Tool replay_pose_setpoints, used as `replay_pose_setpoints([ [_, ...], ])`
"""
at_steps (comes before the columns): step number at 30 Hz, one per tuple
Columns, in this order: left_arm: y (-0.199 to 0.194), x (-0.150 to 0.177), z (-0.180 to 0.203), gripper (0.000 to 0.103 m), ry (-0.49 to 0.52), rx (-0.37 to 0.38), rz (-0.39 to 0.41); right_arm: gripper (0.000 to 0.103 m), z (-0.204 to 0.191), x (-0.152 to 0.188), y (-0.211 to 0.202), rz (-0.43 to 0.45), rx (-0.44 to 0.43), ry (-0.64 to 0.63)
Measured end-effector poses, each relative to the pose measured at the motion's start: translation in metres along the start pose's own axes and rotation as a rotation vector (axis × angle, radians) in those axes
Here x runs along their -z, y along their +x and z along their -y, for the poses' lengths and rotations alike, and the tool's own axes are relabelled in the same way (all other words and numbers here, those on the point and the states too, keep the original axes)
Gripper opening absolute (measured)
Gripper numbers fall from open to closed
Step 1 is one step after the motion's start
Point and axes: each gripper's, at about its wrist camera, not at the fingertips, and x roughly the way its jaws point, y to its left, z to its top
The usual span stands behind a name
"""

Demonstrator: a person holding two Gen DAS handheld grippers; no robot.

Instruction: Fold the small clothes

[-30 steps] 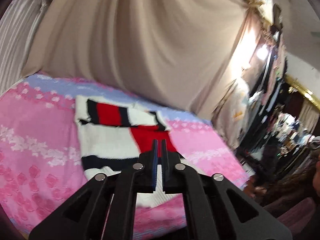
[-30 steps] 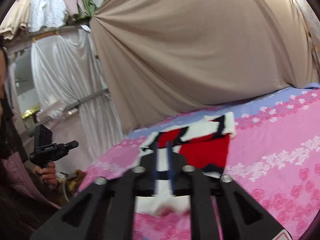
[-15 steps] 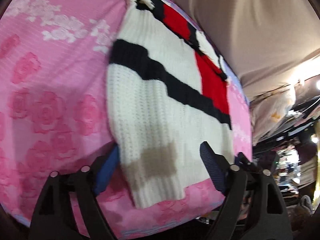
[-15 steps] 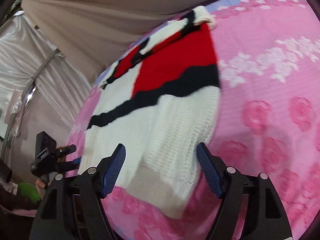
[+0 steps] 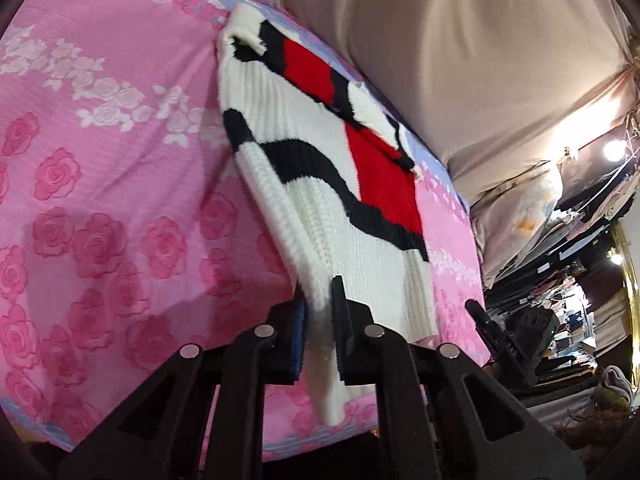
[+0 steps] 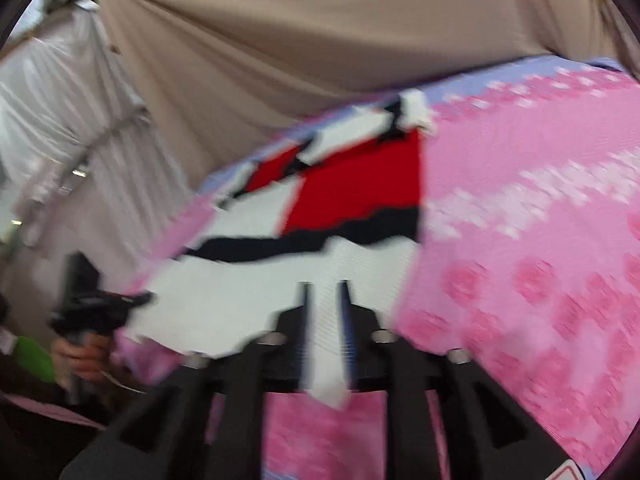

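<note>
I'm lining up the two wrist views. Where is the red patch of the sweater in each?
Left wrist: the red patch sits right of centre, above the left tongs.
Right wrist: the red patch sits centre, above the right tongs.
Shared landmark: the wavy black stripe bordering it.

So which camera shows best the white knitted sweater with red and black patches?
The left wrist view: the white knitted sweater with red and black patches is sharp there, knit ribs visible, its hem pinched in the left gripper. The right wrist view shows it blurred, held by the right gripper.
</note>
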Motion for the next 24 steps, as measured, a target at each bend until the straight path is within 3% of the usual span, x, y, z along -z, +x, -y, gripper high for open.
replay_pose_setpoints([
  [4, 0.017, 0.001, -0.018, 0.011, -0.040, -0.054, -0.049, 0.066, 0.004, 0.012, 0.035, -0.108, 0.006, 0.038],
  [6, 0.025, 0.005, -0.025, 0.015, -0.068, -0.075, -0.074, 0.066, 0.000, 0.012, 0.044, -0.082, -0.003, 0.022],
  [7, 0.027, 0.008, -0.031, 0.027, -0.099, -0.074, -0.074, 0.066, -0.003, 0.010, 0.050, -0.091, -0.011, 0.023],
  [10, 0.027, 0.011, -0.041, 0.055, -0.184, 0.047, -0.035, 0.064, -0.003, -0.003, 0.065, -0.093, -0.065, 0.077],
  [11, 0.029, 0.009, -0.040, 0.058, -0.195, 0.068, -0.025, 0.058, -0.002, -0.006, 0.069, -0.099, -0.089, 0.093],
  [12, 0.031, 0.007, -0.039, 0.058, -0.192, 0.069, -0.015, 0.028, 0.001, -0.009, 0.077, -0.114, -0.151, 0.131],
  [13, 0.035, 0.004, -0.037, 0.054, -0.175, 0.079, -0.005, 0.019, 0.004, -0.012, 0.081, -0.114, -0.203, 0.171],
  [14, 0.041, 0.003, -0.036, 0.028, -0.164, 0.090, -0.017, 0.017, 0.006, -0.013, 0.080, -0.088, -0.256, 0.200],
  [15, 0.050, 0.002, -0.036, 0.011, -0.167, 0.114, -0.059, 0.015, 0.006, -0.014, 0.074, -0.059, -0.286, 0.198],
  [17, 0.052, 0.004, -0.033, 0.013, -0.188, 0.170, -0.069, 0.014, 0.003, -0.013, 0.051, 0.015, -0.365, 0.172],
  [22, -0.010, 0.016, 0.017, 0.011, 0.008, 0.197, 0.020, 0.007, 0.009, 0.002, -0.048, 0.210, -0.548, 0.089],
  [24, -0.039, 0.020, 0.045, 0.010, 0.116, 0.232, 0.036, 0.007, 0.007, 0.008, -0.082, 0.247, -0.562, 0.056],
])
